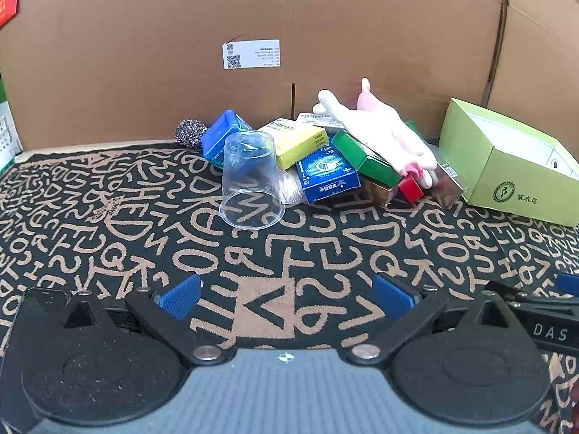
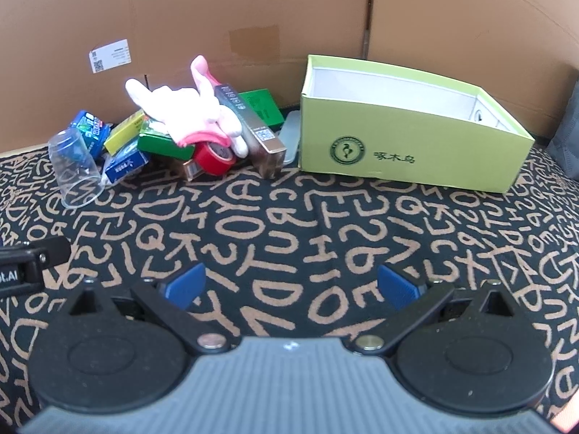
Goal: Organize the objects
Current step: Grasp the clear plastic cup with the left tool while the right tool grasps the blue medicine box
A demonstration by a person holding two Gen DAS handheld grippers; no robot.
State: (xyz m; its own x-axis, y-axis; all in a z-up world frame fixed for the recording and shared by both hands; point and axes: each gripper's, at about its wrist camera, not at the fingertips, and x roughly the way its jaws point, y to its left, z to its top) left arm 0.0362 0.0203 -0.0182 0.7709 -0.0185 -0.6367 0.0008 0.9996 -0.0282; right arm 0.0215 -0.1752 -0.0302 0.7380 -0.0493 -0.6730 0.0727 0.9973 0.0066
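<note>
- The green box (image 2: pixel 405 144) sits open-topped on the patterned mat (image 2: pixel 289 224), toward the right rear; the white inside that shows holds nothing I can make out, though its floor is partly hidden by the front wall.
- A clear plastic cup (image 1: pixel 249 181) stands upside down at the left front of the pile, with nothing under it but the mat's lettering.
- The pile lies against the cardboard wall (image 1: pixel 253 7), left of the green box: a blue box (image 1: pixel 327 177), a yellow box (image 1: pixel 298 141), a green carton (image 1: pixel 365 159), a red tape roll (image 2: pixel 213 157), a long brown box (image 2: pixel 253 126) and a pink-and-white plush toy (image 2: pixel 191 112) draped on top.
- A flat translucent lid (image 2: pixel 291 137) is wedged between the brown box and the green box.
- The left gripper (image 1: pixel 287 296) is spread wide and carries nothing; the cup is straight ahead, slightly left, well apart from it.
- The right gripper (image 2: pixel 293 287) is also wide apart and bare; the green box lies ahead to its right, the pile ahead to its left.
- Open mat stretches between both grippers and the pile; the cardboard wall closes off the back.
</note>
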